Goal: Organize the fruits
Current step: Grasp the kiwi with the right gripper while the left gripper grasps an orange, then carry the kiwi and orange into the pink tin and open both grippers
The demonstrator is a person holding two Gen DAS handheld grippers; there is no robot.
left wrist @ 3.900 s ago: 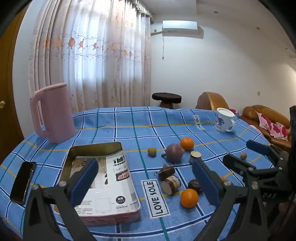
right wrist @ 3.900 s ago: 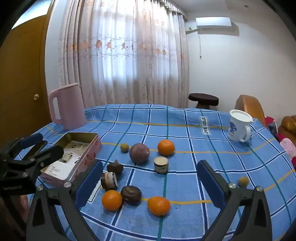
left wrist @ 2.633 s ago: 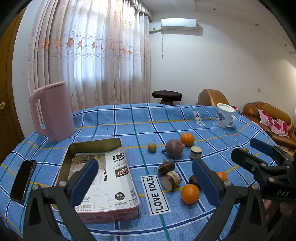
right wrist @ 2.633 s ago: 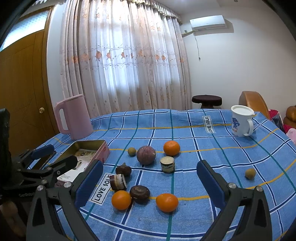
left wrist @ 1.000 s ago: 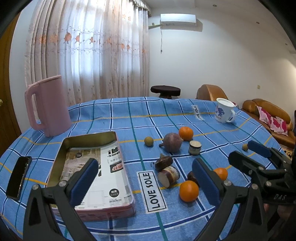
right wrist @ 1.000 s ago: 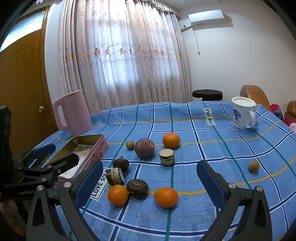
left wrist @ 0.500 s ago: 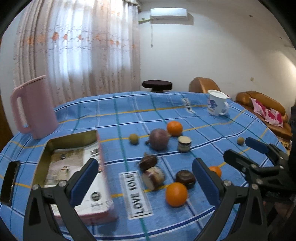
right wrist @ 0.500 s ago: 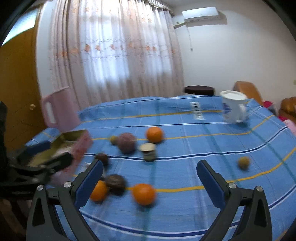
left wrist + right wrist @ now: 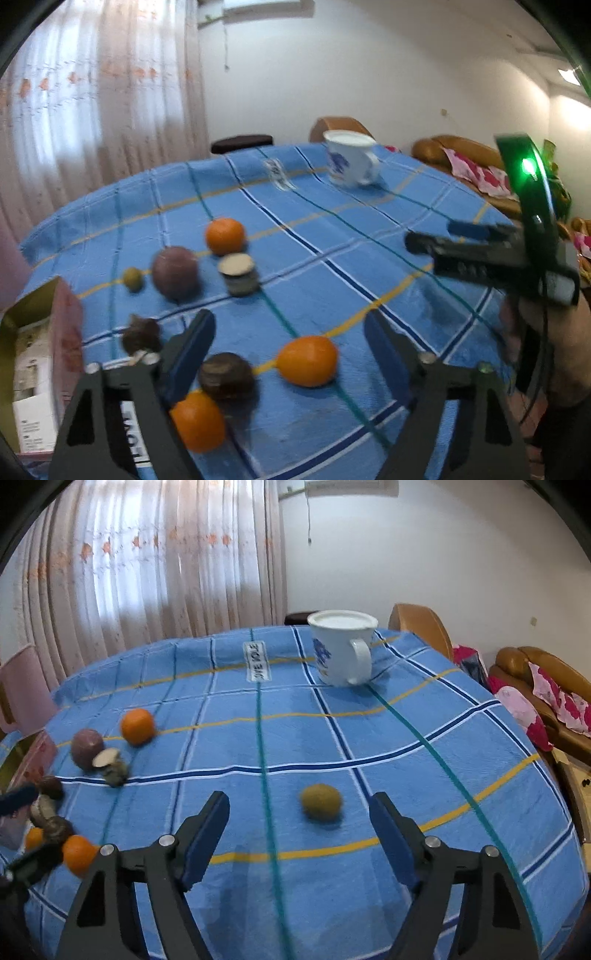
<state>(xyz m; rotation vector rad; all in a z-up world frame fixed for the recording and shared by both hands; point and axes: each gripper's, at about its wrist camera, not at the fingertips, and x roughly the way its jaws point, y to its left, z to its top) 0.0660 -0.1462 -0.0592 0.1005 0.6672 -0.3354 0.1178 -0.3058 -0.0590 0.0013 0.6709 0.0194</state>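
My left gripper [image 9: 288, 339] is open and empty, low over the blue checked tablecloth. An orange [image 9: 307, 360] lies between its fingers, a dark brown fruit [image 9: 226, 376] and another orange [image 9: 197, 426] by its left finger. Farther off lie a third orange [image 9: 225, 235], a purple fruit [image 9: 174, 272], a small green fruit [image 9: 132, 278] and a cut brown fruit [image 9: 238, 273]. My right gripper [image 9: 299, 812] is open and empty, with a small yellow-green fruit [image 9: 320, 801] between its fingertips. The open tin box [image 9: 26, 354] sits at the left.
A white mug [image 9: 341, 651] stands at the table's far side. A pink jug [image 9: 18, 686] is at the far left edge. A sofa [image 9: 546, 686] and chair stand beyond the table's right edge. The right gripper also shows in the left wrist view [image 9: 480, 251].
Both grippers have swung to the right and moved lower and closer to the table. The left now frames an orange, the right the small yellow-green fruit. Both stay open.
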